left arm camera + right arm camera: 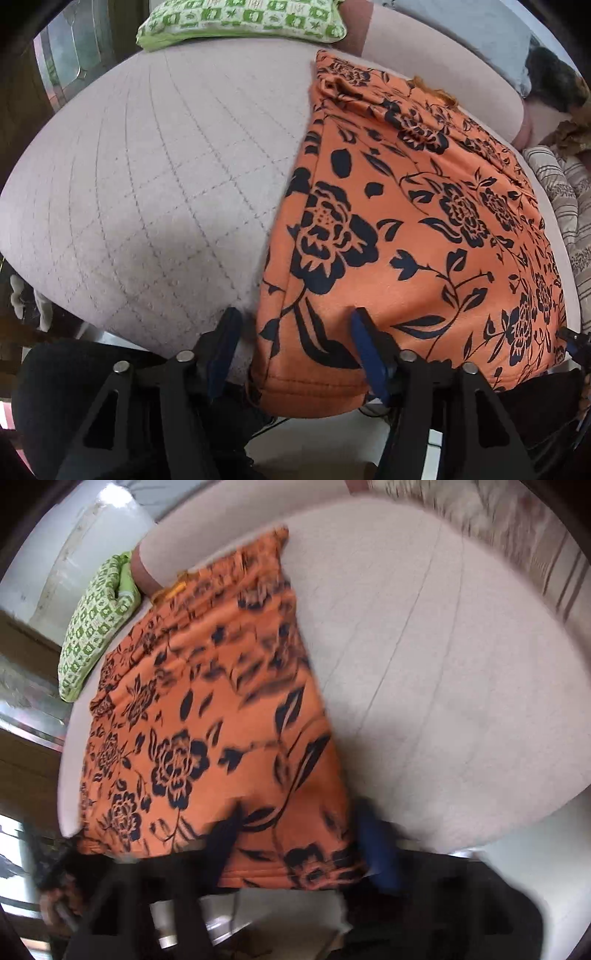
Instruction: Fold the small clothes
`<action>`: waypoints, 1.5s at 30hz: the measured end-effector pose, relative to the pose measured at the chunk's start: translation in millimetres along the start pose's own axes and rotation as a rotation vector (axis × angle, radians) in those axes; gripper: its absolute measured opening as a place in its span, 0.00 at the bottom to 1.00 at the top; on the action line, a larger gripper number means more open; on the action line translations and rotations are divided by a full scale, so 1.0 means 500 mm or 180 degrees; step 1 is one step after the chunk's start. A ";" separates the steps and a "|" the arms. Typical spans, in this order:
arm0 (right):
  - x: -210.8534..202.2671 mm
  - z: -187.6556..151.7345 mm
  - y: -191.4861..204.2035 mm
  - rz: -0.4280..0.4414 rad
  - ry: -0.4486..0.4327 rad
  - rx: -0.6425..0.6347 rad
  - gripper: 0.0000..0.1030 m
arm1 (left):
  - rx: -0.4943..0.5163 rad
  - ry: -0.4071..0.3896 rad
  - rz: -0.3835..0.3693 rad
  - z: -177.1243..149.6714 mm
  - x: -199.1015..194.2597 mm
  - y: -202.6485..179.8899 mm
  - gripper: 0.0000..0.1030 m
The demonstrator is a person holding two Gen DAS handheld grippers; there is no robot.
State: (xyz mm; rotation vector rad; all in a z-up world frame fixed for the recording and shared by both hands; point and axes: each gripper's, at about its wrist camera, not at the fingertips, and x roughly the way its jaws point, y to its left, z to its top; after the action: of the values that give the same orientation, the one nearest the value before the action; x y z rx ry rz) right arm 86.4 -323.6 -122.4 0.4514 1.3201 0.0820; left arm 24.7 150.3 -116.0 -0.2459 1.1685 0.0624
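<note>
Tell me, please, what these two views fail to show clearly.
- Right tongs: motion blur in the right wrist view; open or shut unclear.
- Orange floral garment: its near hem drops over the bed edge, hidden.
- Striped fabric: cut off by the fisheye rim.

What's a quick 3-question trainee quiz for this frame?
1. True or false: the orange floral garment lies on the quilted mattress.
2. Which hem corner does the left gripper straddle? A near-left; B far-right.
3. Fill in: the green patterned pillow sits at the ____ end of the mattress.

Key: 1 true; 2 A; 3 far. The right gripper, blurred, straddles the near-right hem.
</note>
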 end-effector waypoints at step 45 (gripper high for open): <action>-0.133 0.475 0.112 0.1857 -0.1116 0.0274 0.11 | -0.0079 -0.0908 -0.0675 0.543 -0.030 -0.088 0.15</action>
State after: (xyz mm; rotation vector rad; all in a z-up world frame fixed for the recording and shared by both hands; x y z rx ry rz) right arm 304.9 -358.0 0.6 0.8738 0.8192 0.4133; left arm 271.4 169.3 4.8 -0.3691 0.8536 -0.0727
